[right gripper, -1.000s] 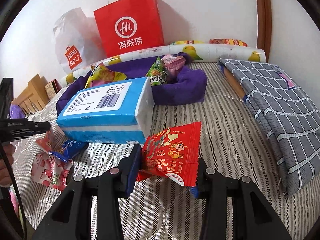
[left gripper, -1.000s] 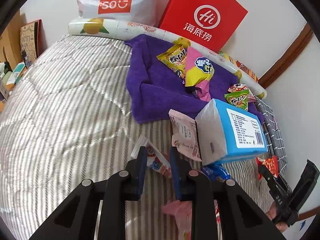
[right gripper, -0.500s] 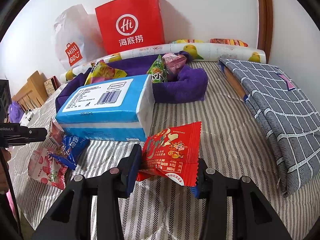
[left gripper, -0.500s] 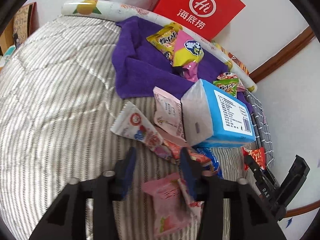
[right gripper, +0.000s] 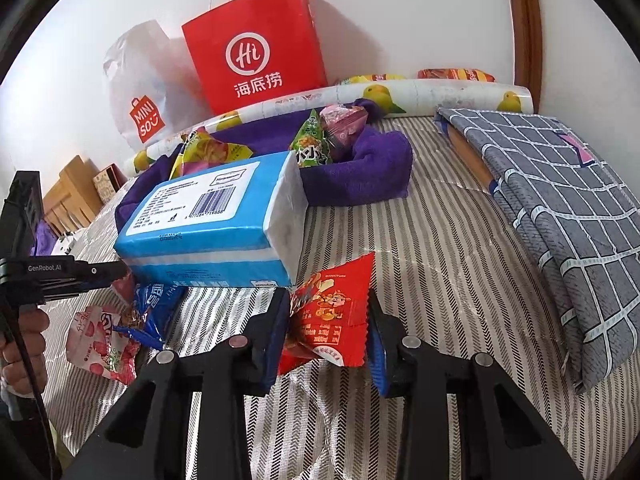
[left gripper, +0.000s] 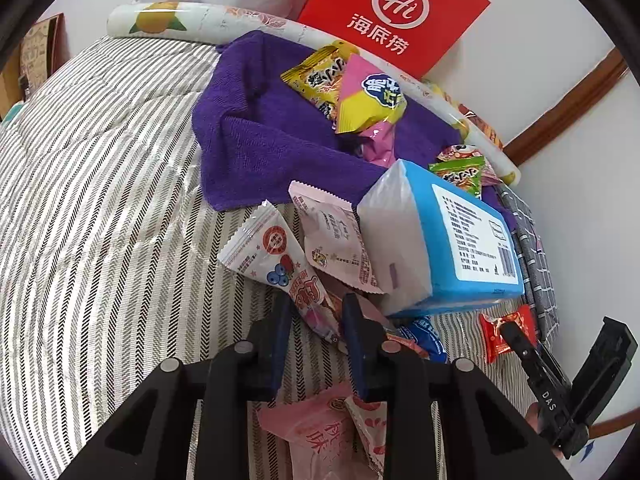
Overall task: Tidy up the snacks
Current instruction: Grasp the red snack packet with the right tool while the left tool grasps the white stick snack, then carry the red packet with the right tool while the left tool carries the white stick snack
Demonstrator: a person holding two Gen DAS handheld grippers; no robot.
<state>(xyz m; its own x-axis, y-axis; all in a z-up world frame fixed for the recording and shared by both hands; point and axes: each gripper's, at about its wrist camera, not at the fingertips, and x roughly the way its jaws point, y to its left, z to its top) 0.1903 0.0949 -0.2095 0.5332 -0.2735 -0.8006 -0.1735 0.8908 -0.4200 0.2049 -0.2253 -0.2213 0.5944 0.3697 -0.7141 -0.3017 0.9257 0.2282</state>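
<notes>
Right wrist view: right gripper [right gripper: 328, 312] fingers closing on the red snack packet [right gripper: 330, 316]; left gripper [left gripper: 314, 320] fingers closing, seemingly pinching the white berry-print packet [left gripper: 276, 256].

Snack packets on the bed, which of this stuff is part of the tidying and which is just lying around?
Part of the job:
- red snack packet between the closing right gripper fingers
- white blueberry packet between the closing left gripper fingers
- pink packet
- purple towel holding snacks

Just lying about:
- blue tissue pack
- red paper bag
- grey checked cloth
</notes>
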